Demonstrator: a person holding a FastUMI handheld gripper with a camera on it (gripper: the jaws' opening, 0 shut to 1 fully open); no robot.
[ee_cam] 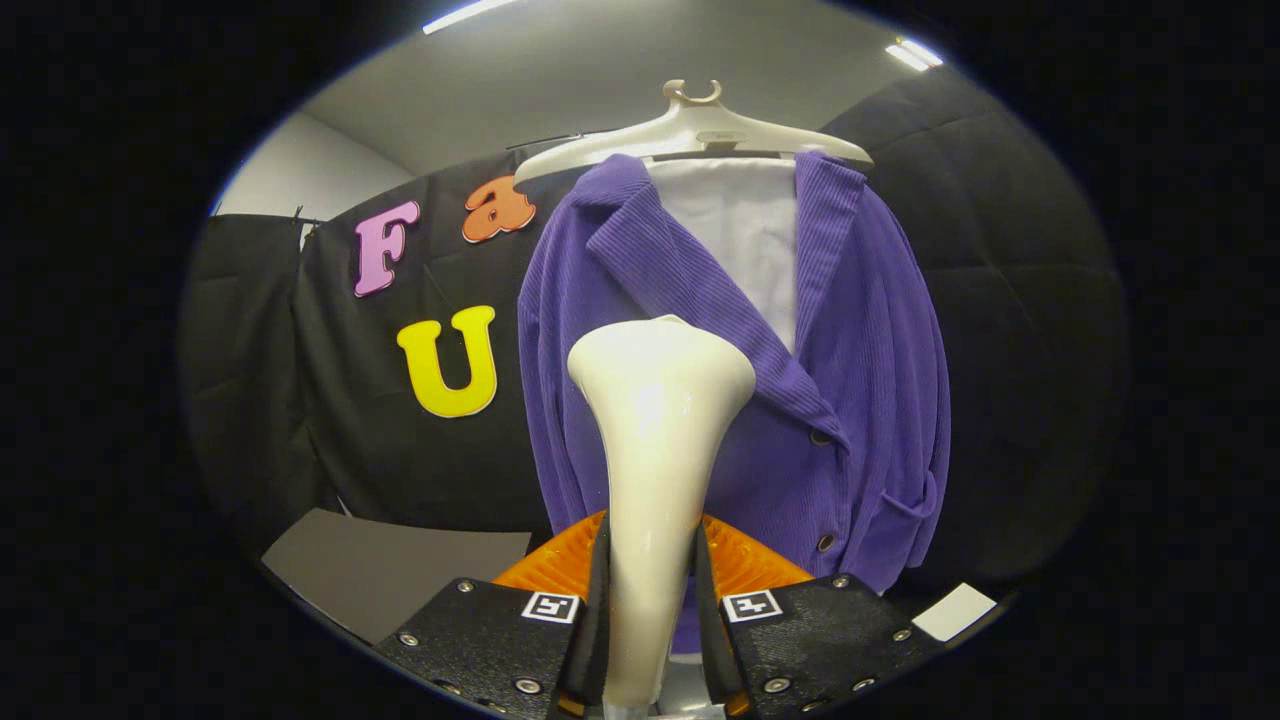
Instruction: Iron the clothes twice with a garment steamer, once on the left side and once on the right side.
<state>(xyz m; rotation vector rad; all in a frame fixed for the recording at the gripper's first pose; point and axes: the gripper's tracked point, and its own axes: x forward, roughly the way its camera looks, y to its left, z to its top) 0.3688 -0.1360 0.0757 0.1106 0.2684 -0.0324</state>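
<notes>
Gripping the cream garment steamer (pixel 655 470) by its handle, the gripper (pixel 650 610) has both fingers clenched against it, head upright just ahead. Beyond, at twelve o'clock, the purple cardigan (pixel 860 380) hangs on a pale hanger (pixel 692 130), with open room along its edge at three o'clock. The steamer's head hides part of the cardigan's front. A grey board (pixel 390 570) lies at eight o'clock.

purple ribbed cardigan (pixel 860 360), cream steamer (pixel 655 450), white hanger (pixel 690 130)
</notes>
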